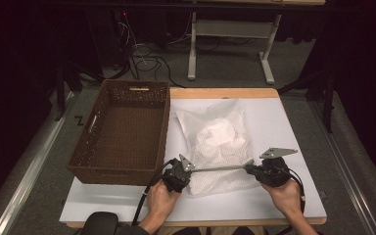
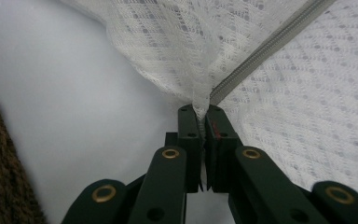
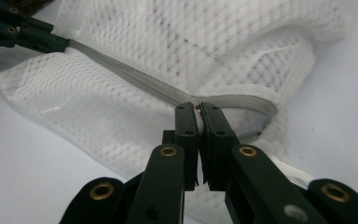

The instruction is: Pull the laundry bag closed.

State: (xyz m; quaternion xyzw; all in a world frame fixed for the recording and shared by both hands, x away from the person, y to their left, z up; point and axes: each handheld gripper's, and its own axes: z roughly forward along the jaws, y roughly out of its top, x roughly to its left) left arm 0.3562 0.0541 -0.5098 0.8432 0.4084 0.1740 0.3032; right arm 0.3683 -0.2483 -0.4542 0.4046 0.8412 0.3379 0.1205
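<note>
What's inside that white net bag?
Through the mesh bag a bunched white lump shows, probably cloth. The netting blurs it, so exactly what it is stays hidden. Its zipper is stretched between both grippers.

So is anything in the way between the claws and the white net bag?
No. Both claws are already shut on the mesh bag along its grey zipper: the left claw at one end, the right claw near the other. Nothing sits between them and it.

On the counter (image 1: 284, 196), the basket (image 1: 122, 132) sits left, the mesh bag (image 1: 218, 142) just right of it, possibly touching; its zipper (image 1: 220, 168) lies along the near edge.
</note>
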